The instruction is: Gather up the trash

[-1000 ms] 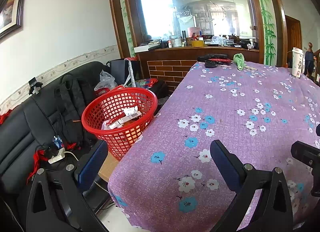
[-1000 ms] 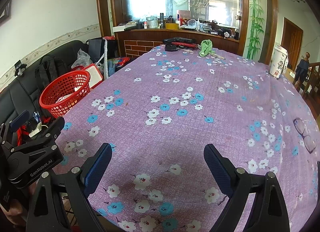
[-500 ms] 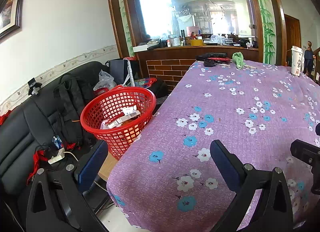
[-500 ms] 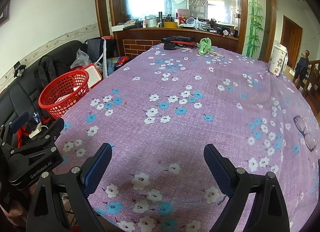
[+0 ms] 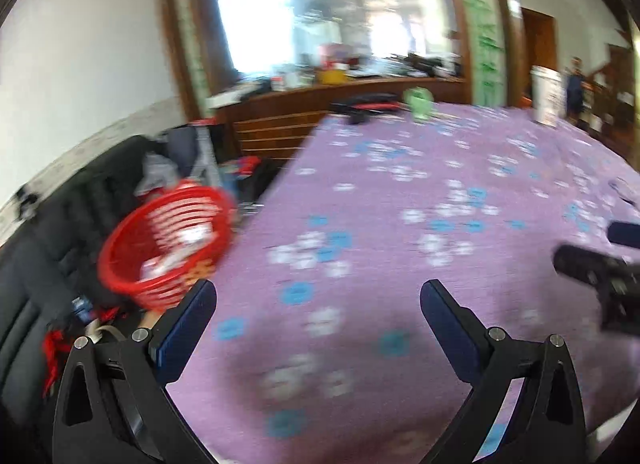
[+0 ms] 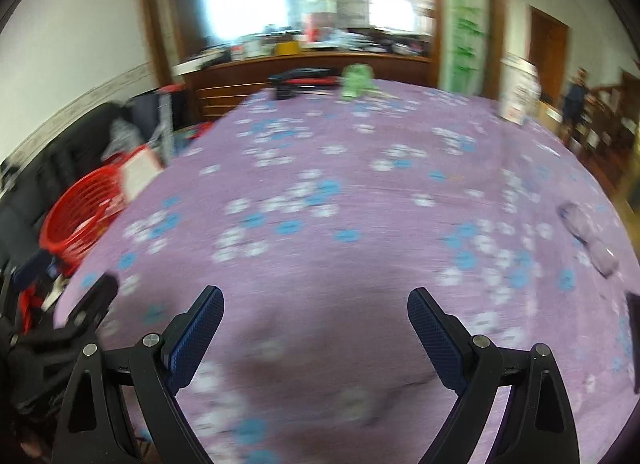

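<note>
A red mesh basket (image 5: 168, 244) with several pieces of trash in it stands left of the table, on a low surface by the sofa; it also shows in the right wrist view (image 6: 76, 220). My left gripper (image 5: 318, 296) is open and empty over the table's near left part. My right gripper (image 6: 316, 302) is open and empty over the near middle of the purple flowered tablecloth (image 6: 340, 204). A crumpled green thing (image 6: 356, 80) lies at the table's far end. Both views are motion-blurred.
A black sofa (image 5: 60, 224) with bags runs along the left wall. A white cup (image 5: 546, 96) stands at the table's far right. Eyeglasses (image 6: 588, 232) lie near the right edge. Black items (image 6: 304, 78) lie at the far end by a wooden counter.
Both grippers have swung to the right and forward over the table, blurring the views. The basket now sits further left in both. Both stay open and empty.
</note>
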Demonstrator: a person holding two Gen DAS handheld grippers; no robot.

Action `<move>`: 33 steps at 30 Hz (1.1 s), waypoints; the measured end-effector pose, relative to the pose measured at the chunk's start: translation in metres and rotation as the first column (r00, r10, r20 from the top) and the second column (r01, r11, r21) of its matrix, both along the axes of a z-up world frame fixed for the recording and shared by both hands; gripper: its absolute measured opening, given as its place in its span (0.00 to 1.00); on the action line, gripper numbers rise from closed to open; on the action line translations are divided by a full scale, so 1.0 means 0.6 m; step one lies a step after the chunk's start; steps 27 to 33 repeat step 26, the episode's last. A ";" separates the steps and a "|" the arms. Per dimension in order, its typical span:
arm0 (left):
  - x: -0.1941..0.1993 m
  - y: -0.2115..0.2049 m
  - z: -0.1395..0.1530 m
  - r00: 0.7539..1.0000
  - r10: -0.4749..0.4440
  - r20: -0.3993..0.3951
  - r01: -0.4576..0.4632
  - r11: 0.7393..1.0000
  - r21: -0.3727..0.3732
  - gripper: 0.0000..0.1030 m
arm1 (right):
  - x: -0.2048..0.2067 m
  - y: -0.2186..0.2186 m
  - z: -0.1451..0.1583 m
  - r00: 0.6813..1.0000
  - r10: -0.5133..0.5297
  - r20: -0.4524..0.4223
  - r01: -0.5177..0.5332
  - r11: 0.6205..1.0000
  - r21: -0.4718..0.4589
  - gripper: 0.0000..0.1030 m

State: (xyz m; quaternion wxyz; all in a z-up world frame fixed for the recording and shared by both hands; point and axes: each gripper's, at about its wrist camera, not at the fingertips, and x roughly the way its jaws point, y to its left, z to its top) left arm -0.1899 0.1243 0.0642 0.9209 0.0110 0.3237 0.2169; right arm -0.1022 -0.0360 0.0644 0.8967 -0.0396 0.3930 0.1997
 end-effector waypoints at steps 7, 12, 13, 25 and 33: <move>0.118 -0.092 -0.008 0.976 -0.200 -0.084 0.194 0.978 -0.079 0.98 | 0.094 -0.133 -0.016 0.972 -0.229 -0.048 0.227 0.972 -0.055 0.97; 0.219 -0.145 -0.032 0.950 -0.265 -0.163 0.233 0.953 -0.193 0.98 | 0.148 -0.189 -0.049 0.948 -0.307 -0.083 0.296 0.947 -0.126 0.96; 0.237 -0.156 -0.039 0.945 -0.273 -0.179 0.237 0.951 -0.197 0.98 | 0.157 -0.198 -0.053 0.944 -0.316 -0.092 0.302 0.944 -0.133 0.96; 0.323 -0.197 -0.099 0.896 -0.338 -0.289 0.265 0.927 -0.263 1.00 | 0.207 -0.218 -0.098 0.934 -0.309 -0.179 0.284 0.946 -0.154 0.99; 0.326 -0.194 -0.101 0.894 -0.341 -0.290 0.261 0.924 -0.280 1.00 | 0.207 -0.216 -0.100 0.936 -0.310 -0.169 0.283 0.945 -0.166 0.99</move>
